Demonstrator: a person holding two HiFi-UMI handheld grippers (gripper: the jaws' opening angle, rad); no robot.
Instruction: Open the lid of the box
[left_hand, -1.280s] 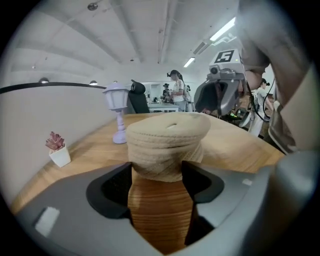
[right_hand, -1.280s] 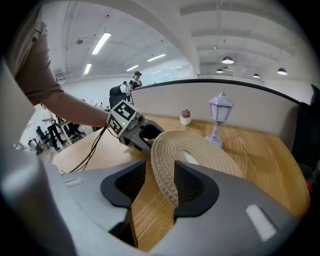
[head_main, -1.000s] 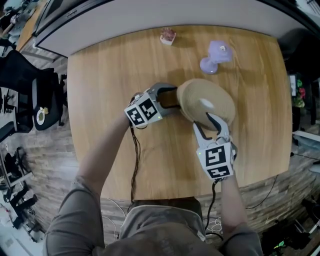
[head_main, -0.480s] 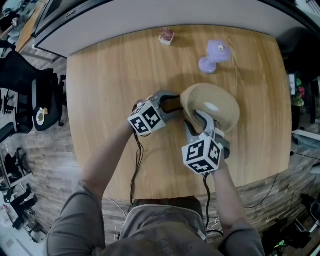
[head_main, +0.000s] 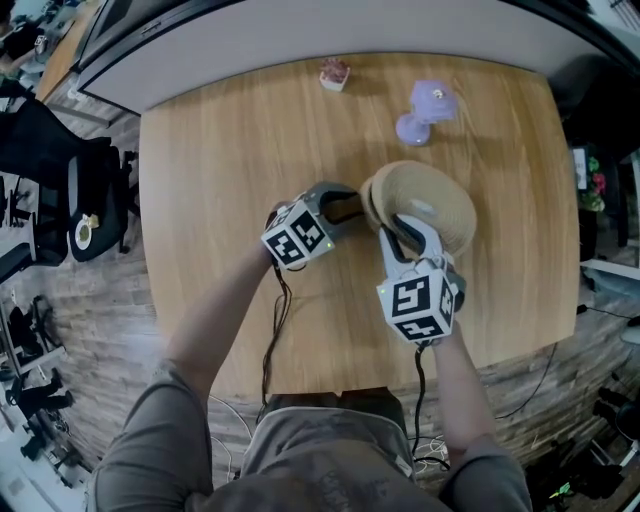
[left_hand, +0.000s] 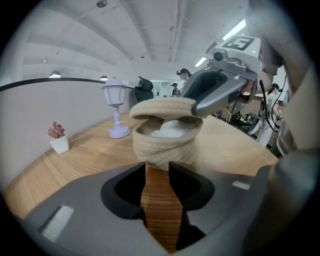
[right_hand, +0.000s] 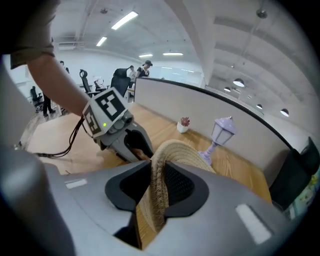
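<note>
Right gripper view: woven lid (right_hand: 172, 147), likely light, limp; hold by rim, where right gripper (right_hand: 157, 172) is closing; left gripper (left_hand: 157, 170) closing empty beside box (left_hand: 165, 147)

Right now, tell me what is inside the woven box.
Through the gap under the raised lid, something white lies inside the woven box. What it is cannot be told; the lid and the box wall cover the rest.

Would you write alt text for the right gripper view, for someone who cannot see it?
The right tongs are closing on the edge of a woven lid between them. Beyond, a lilac lamp and potted plant stand on the table.
</note>
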